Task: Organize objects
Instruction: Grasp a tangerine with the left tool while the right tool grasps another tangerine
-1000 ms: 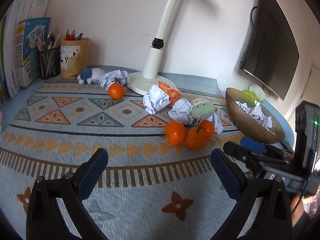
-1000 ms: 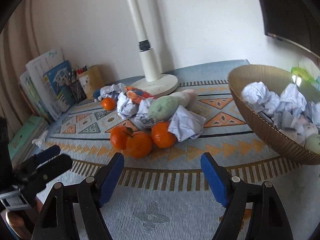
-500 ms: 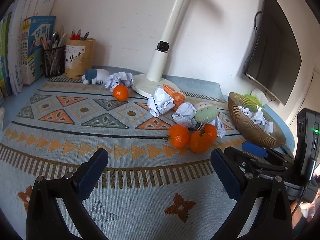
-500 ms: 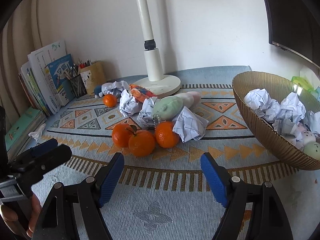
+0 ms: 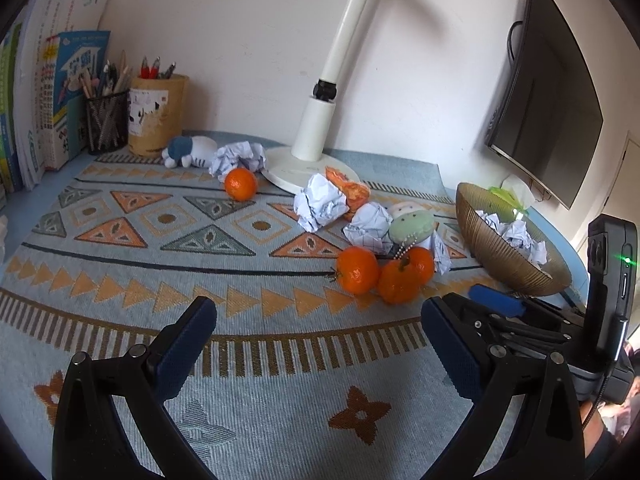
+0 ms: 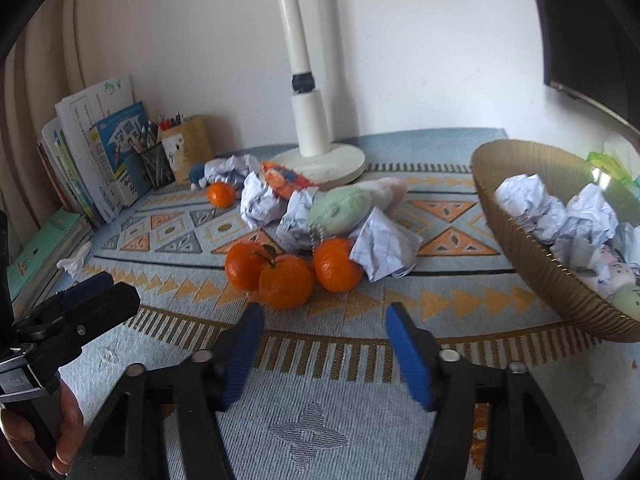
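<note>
Your counter [image 5: 120, 320] is covered by a patterned blue and orange cloth [image 6: 440, 280], with a dark monitor [image 5: 548, 120] on the wall at the right. A white lamp stand [image 5: 316, 132] rises from its round base at the back centre. A ribbed gold bowl [image 6: 552, 280] sits at the right, holding several crumpled paper balls [image 6: 524, 204]. Books [image 5: 48, 96] lean at the back left, beside a mesh pencil holder [image 5: 106, 120] and a tan pen cup [image 5: 158, 114]. Your left tool [image 5: 320, 356] hangs above bare cloth with its jaws wide apart and nothing between them. Your right tool [image 6: 324, 356] is also over bare cloth; its jaws are closing, with nothing between them. Loose items lie mid-counter: a green plush toy [image 6: 340, 210] among paper wads [image 6: 384, 248], just behind three clustered tangerines [image 6: 286, 280] that touch one another. A fourth tangerine [image 5: 240, 184] sits apart, near a blue and white plush [image 5: 188, 151] at the back.
</note>
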Demonstrator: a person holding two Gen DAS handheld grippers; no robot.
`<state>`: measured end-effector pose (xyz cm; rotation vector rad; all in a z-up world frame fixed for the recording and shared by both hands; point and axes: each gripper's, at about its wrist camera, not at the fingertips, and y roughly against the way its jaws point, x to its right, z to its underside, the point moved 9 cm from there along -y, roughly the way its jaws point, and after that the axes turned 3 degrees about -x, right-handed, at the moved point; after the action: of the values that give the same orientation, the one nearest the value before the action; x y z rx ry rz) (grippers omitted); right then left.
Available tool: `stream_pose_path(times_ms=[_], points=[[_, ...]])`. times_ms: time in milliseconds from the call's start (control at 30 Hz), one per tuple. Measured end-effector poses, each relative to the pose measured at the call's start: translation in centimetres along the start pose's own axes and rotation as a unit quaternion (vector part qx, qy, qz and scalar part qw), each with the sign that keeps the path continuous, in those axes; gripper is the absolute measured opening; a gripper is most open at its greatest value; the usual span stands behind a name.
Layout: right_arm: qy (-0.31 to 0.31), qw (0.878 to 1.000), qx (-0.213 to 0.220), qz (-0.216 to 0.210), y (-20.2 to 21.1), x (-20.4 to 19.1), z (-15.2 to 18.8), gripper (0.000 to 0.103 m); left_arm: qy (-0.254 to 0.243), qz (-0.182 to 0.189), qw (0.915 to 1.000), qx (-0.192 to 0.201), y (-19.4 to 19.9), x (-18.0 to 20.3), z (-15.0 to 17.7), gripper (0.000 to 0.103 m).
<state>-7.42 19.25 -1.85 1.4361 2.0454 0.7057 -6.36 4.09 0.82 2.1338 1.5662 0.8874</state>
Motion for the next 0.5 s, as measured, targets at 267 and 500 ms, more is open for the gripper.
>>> stream_pose_path(times_ms=[267, 500], points=[[-0.086, 0.99, -0.073, -0.082, -1.9, -0.5, 0.1, 0.049, -0.203, 0.014, 0.9725, -0.114, -4.6, 2.3, -0.1, 0.082], [-0.159, 0.977, -0.097, -0.104, -4.2, -0.9, -0.3, 0.049, -0.263, 0.096, 0.9454, -0.166, -9.3, 3.5, -0.8, 0.08]])
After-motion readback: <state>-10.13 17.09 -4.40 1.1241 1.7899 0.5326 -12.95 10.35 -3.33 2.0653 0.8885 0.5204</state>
